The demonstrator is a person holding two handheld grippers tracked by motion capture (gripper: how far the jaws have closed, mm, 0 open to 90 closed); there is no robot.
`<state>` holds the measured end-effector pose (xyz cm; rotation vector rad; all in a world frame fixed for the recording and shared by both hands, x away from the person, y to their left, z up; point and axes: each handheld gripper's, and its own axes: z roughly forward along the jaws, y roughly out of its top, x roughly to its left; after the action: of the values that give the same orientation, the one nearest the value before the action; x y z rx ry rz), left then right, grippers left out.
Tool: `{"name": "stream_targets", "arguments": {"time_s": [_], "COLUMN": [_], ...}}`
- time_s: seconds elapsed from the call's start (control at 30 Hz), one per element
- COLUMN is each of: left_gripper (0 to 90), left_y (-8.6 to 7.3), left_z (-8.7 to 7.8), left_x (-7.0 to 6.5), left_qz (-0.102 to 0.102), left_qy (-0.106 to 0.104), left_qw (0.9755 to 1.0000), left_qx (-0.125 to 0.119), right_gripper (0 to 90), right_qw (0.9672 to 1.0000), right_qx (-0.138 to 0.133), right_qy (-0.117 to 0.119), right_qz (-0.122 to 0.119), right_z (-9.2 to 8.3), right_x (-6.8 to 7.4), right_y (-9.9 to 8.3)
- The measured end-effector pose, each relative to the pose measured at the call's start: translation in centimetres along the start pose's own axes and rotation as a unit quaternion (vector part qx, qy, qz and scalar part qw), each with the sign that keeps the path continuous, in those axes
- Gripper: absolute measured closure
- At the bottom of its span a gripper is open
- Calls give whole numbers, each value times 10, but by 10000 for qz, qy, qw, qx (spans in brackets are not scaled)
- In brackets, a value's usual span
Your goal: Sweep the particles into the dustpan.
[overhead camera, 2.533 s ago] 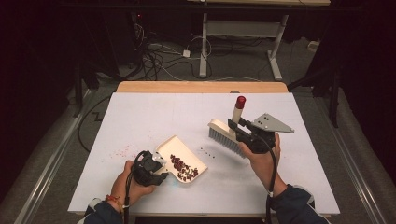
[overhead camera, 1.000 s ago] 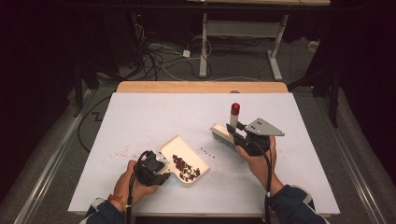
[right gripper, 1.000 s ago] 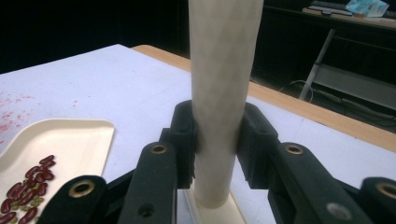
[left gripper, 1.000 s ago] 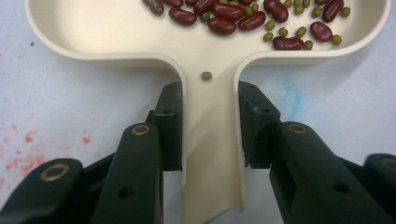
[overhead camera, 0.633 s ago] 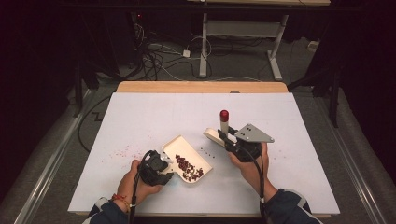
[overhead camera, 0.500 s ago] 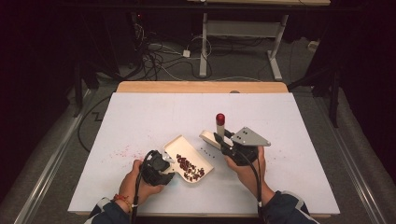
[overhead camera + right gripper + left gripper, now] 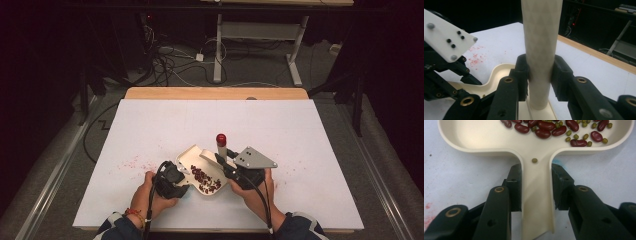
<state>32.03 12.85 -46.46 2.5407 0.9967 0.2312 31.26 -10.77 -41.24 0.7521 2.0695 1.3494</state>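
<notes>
A cream dustpan (image 7: 192, 156) lies on the white table, holding red kidney beans (image 7: 205, 179) and small green beans (image 7: 584, 137). My left gripper (image 7: 176, 179) is shut on the pan's flat handle (image 7: 536, 195), one jaw on each side. One green bean (image 7: 534, 160) sits on the handle's neck. My right gripper (image 7: 226, 167) is shut on the cream brush handle (image 7: 541, 45), which stands nearly upright with its red tip (image 7: 221, 139) at the top. The brush's lower end hangs over the pan's right part; its bristles are hidden.
Red stains (image 7: 132, 162) speckle the table left of the pan, with fainter ones at the right (image 7: 300, 162). The table's wooden far edge (image 7: 215, 93) borders a dark floor with cables. In the right gripper view the left gripper (image 7: 446, 65) sits close at the left.
My right gripper has carried the brush left and nearer, from the table's right-middle to over the dustpan. The left gripper and the pan have shifted slightly to the right.
</notes>
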Motion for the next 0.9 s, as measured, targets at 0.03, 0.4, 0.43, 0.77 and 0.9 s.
{"name": "stream_targets", "arguments": {"time_s": [0.03, 0.4, 0.43, 0.77, 0.9], "left_gripper": [639, 640, 640, 640, 640], "left_y": [0, 0, 0, -1, -1], "left_z": [0, 0, 0, -1, -1], "left_x": [0, 1, 1, 2, 2], "left_qz": [-1, 18, 19, 19, 29], "left_qy": [0, -12, -12, -37, -39], "left_qw": [10000, 10000, 10000, 10000, 10000], "left_qx": [4, 1, 1, 1, 9], "right_gripper": [706, 708, 708, 708, 708], "right_qw": [10000, 9996, 9995, 9992, 9991], "right_qx": [-18, -194, -223, -328, -195], "right_qy": [51, 187, 177, -200, -369], "right_qz": [-2, 87, 103, 119, 70], "right_z": [-1, -10, -12, -20, -14], "right_x": [1, -5, -8, -31, -39], "right_y": [1, 10, 11, 14, 8]}}
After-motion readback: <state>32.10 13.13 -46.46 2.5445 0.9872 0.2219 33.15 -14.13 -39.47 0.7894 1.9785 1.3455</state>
